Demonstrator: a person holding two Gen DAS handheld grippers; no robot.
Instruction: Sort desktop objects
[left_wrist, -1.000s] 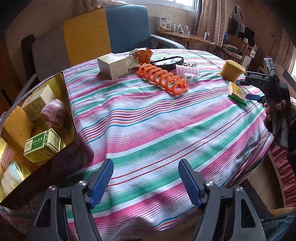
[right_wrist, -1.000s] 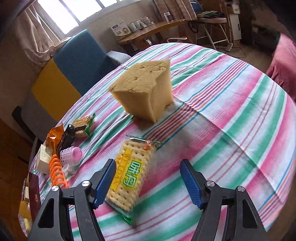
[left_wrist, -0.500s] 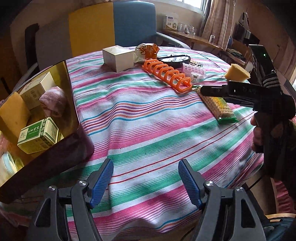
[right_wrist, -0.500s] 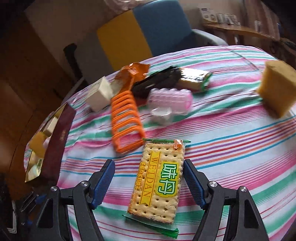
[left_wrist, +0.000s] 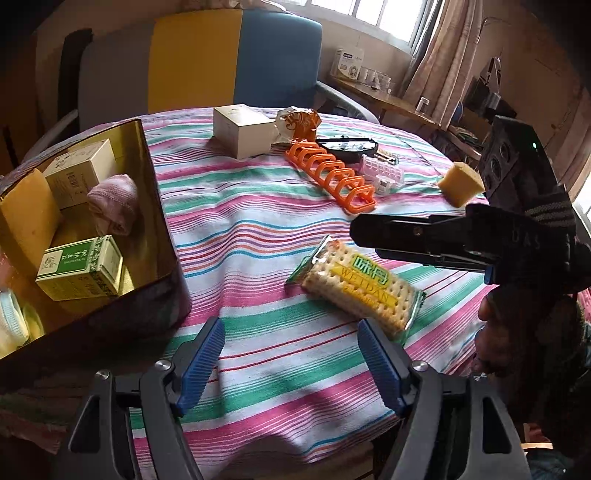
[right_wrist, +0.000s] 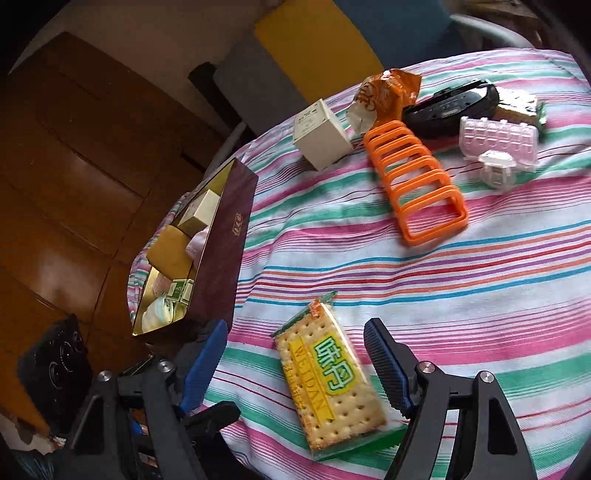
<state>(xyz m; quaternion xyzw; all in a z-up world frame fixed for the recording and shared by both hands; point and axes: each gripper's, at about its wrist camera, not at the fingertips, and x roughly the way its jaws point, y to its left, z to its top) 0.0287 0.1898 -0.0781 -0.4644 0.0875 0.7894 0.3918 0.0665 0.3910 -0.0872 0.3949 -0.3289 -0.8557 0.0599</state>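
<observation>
Table: round table under a pink, green and white striped cloth (left_wrist: 258, 229), with loose objects along its far side
Box: dark maroon rectangular box with a gold lining (left_wrist: 155, 206) at the table's left edge; it already holds a green carton, a pale carton, a yellow sponge block and a pink knitted item, so I judge it the sorting bin
Rack: orange plastic slotted rack (left_wrist: 332, 177), well apart from the crackers, towards the far side
Cracker pack: flat rectangular clear-wrapped pack of square crackers with a yellow-green label (right_wrist: 328, 380), lying flat on the cloth at the near edge, between the box and the yellow sponge cube (left_wrist: 461, 182)
Right gripper: right gripper (right_wrist: 295, 369) has its blue-padded jaws spread wide, one either side of the pack; neither pad seems to touch the wrapper, though the right pad is close
Left gripper: left gripper (left_wrist: 291, 365) is spread wide and empty, low over bare cloth, just left of the pack
Key relation: the pack sits directly ahead of and between the right gripper's jaws, so the right hand is the nearer one
Axis: its long axis runs roughly along the gripper's reach, tilted slightly left at the far end, so closing would pinch its short width
Heading: the crimped far end points towards the rack, and the box lies to the left
</observation>
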